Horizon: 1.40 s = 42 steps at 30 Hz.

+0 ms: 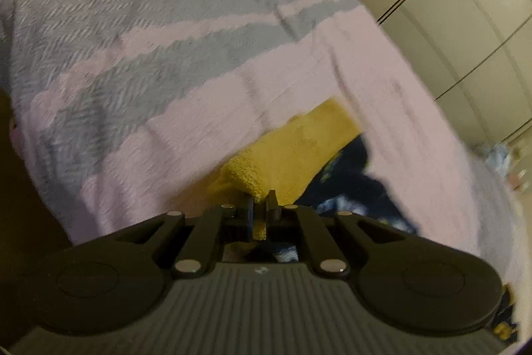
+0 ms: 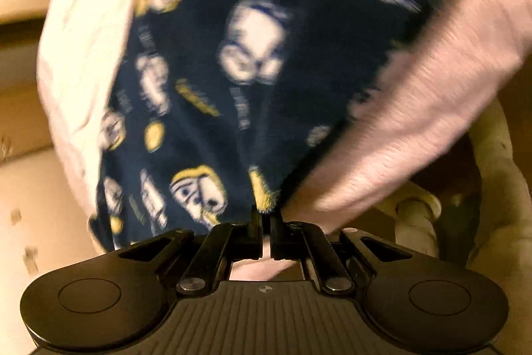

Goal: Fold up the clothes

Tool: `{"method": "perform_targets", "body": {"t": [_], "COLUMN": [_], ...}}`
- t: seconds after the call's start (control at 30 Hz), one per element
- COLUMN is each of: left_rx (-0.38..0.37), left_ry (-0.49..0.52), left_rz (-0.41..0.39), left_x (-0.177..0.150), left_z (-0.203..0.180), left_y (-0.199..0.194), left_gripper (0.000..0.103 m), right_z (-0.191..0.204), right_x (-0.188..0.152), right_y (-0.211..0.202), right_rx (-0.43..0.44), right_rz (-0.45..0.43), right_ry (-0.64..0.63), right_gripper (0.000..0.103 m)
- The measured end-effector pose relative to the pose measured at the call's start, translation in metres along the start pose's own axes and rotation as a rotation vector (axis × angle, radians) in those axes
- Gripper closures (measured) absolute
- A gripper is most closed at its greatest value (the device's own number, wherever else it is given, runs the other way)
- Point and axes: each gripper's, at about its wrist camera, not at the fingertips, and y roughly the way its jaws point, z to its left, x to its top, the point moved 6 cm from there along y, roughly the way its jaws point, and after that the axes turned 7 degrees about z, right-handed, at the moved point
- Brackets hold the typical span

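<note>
In the left wrist view my left gripper (image 1: 261, 198) is shut on the yellow fleecy cuff (image 1: 292, 152) of a navy printed garment (image 1: 345, 185). A pink and grey-blue striped cloth (image 1: 166, 55) fills the view behind it. In the right wrist view my right gripper (image 2: 265, 215) is shut on a yellow-tipped edge of the navy garment (image 2: 232, 62), which is printed with white and yellow figures and hangs lifted in front of the camera. The pink cloth (image 2: 415, 108) flanks it on both sides. Both views are blurred.
Pale wardrobe doors (image 1: 465, 32) stand at the right of the left wrist view. A beige surface (image 2: 40, 205) lies at the lower left of the right wrist view, and cream-coloured furniture legs (image 2: 415, 215) at the lower right.
</note>
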Motion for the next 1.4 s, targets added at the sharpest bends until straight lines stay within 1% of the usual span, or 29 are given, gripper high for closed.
{"method": "perform_targets", "body": {"t": [0.03, 0.13, 0.17, 0.2, 0.23, 0.27, 0.3, 0.33, 0.4, 0.47, 0.5, 0.53, 0.57, 0.63, 0.73, 0.8, 0.83, 0.87, 0.93, 1.0, 1.1, 1.13, 1.17, 1.23, 1.3, 1.33, 1.37, 1.4], "left_rx": [0.025, 0.069, 0.083, 0.098, 0.105, 0.111, 0.117, 0.114, 0.103, 0.072, 0.055, 0.039, 0.022, -0.011, -0.061, -0.112, -0.135, -0.119, -0.069, 0.012, 0.108, 0.138, 0.168, 0.227, 0.259, 0.289, 0.304, 0.315], "left_ry": [0.009, 0.068, 0.088, 0.108, 0.148, 0.187, 0.226, 0.243, 0.267, 0.278, 0.282, 0.287, 0.292, 0.301, 0.315, 0.267, 0.245, 0.239, 0.234, 0.257, 0.348, 0.376, 0.402, 0.455, 0.441, 0.429, 0.414, 0.398], "left_rz": [0.023, 0.056, 0.066, 0.076, 0.078, 0.079, 0.08, 0.077, 0.07, 0.086, 0.096, 0.105, 0.114, 0.133, 0.161, 0.189, 0.183, 0.157, 0.098, 0.028, 0.015, 0.017, 0.019, 0.024, -0.011, -0.046, -0.067, -0.084], "left_x": [-0.005, -0.002, 0.0, 0.001, 0.005, 0.011, 0.017, 0.024, 0.04, 0.052, 0.058, 0.064, 0.07, 0.082, 0.1, 0.102, 0.102, 0.101, 0.098, 0.097, 0.09, 0.089, 0.088, 0.088, 0.092, 0.093, 0.088, 0.082], "left_z": [0.003, 0.0, -0.001, -0.002, -0.005, -0.008, -0.011, -0.015, -0.022, -0.034, -0.041, -0.047, -0.053, -0.066, -0.085, -0.087, -0.086, -0.083, -0.077, -0.069, -0.065, -0.067, -0.071, -0.079, -0.084, -0.084, -0.085, -0.085], "left_y": [0.007, 0.005, 0.004, 0.004, -0.003, -0.011, -0.019, -0.023, -0.029, -0.008, 0.003, 0.015, 0.027, 0.049, 0.084, 0.101, 0.104, 0.102, 0.097, 0.088, 0.097, 0.101, 0.104, 0.112, 0.096, 0.082, 0.068, 0.054], "left_gripper": [0.098, 0.093, 0.091, 0.09, 0.089, 0.089, 0.089, 0.089, 0.084, 0.073, 0.068, 0.059, 0.056, 0.056, 0.057, 0.066, 0.095, 0.099, 0.1, 0.1, 0.097, 0.095, 0.09, 0.088, 0.086, 0.086, 0.087, 0.086], "right_z": [0.0, 0.005, 0.009, 0.013, 0.019, 0.025, 0.024, 0.022, 0.022, 0.019, 0.017, 0.017, 0.017, 0.018, 0.019, 0.018, 0.017, 0.016, 0.014, 0.013, 0.01, 0.01, 0.01, 0.01, 0.005, 0.0, -0.007, -0.015], "right_x": [0.002, 0.001, 0.0, -0.002, -0.006, -0.006, -0.004, 0.0, 0.011, 0.026, 0.034, 0.039, 0.044, 0.052, 0.054, 0.055, 0.056, 0.057, 0.058, 0.059, 0.062, 0.064, 0.065, 0.069, 0.071, 0.072, 0.073, 0.073], "right_y": [0.002, 0.003, -0.001, -0.006, -0.018, -0.031, -0.042, -0.055, -0.082, -0.107, -0.115, -0.117, -0.117, -0.112, -0.103, -0.102, -0.101, -0.1, -0.099, -0.097, -0.096, -0.098, -0.1, -0.104, -0.118, -0.127, -0.138, -0.149], "right_rx": [-0.013, -0.074, -0.091, -0.104, -0.12, -0.135, -0.149, -0.174, -0.237, -0.319, -0.353, -0.368, -0.376, -0.38, -0.359, -0.362, -0.364, -0.366, -0.369, -0.372, -0.371, -0.363, -0.355, -0.338, -0.334, -0.329, -0.317, -0.301], "right_rz": [-0.006, -0.01, 0.0, 0.013, 0.013, -0.009, -0.039, -0.079, -0.184, -0.313, -0.363, -0.393, -0.415, -0.447, -0.448, -0.455, -0.458, -0.462, -0.469, -0.476, -0.482, -0.483, -0.484, -0.488, -0.512, -0.527, -0.541, -0.553], "right_ry": [-0.005, -0.055, -0.086, -0.116, -0.149, -0.187, -0.222, -0.255, -0.289, -0.304, -0.31, -0.315, -0.32, -0.326, -0.329, -0.329, -0.329, -0.329, -0.33, -0.33, -0.33, -0.337, -0.346, -0.366, -0.37, -0.366, -0.355, -0.342], "right_gripper": [0.101, 0.1, 0.096, 0.081, 0.072, 0.061, 0.061, 0.061, 0.06, 0.06, 0.06, 0.06, 0.06, 0.06, 0.06, 0.06, 0.06, 0.06, 0.06, 0.06, 0.06, 0.06, 0.06, 0.06, 0.06, 0.06, 0.06, 0.059]}}
